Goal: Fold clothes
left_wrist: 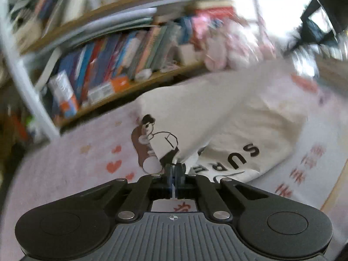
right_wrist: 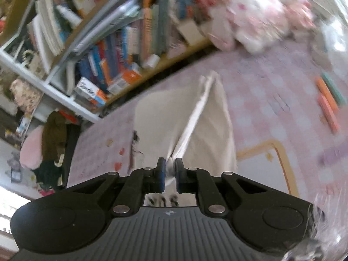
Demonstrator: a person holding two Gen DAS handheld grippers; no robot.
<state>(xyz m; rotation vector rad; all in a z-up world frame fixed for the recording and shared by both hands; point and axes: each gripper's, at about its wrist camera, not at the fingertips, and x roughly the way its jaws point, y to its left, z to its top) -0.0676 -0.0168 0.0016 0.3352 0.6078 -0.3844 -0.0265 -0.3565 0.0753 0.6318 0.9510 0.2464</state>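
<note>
We see a crowded bookshelf [left_wrist: 113, 65] filling the background, packed with upright books and a few boxes, and in front of it a bed covered by a pink sheet [left_wrist: 82, 152] printed with small hearts. Both views are blurred. Taking the cream T-shirt [left_wrist: 217, 108] as our landmark: it lies on the pink sheet just in front of the bookshelf, partly lifted and bunched. On its left part we make out a cartoon figure print [left_wrist: 152, 143], and to the right of that some dark letters on the cloth.

At the near edge of the T-shirt, our left tongs [left_wrist: 175, 170] are closed tight, fingers together, pinching a fold of the cream cloth that rises away from them. Beyond the T-shirt's far right end sits a pink-and-white plush toy [left_wrist: 230, 50] against the shelf.

In the right wrist view the T-shirt [right_wrist: 217, 119] stretches away from us in a long ridge. Our right tongs [right_wrist: 170, 169] are nearly closed on the near end of that ridge, a bunch of cloth gripped between the pads. Right of the T-shirt, some orange and green sticks [right_wrist: 328, 102] lie on the sheet.
</note>
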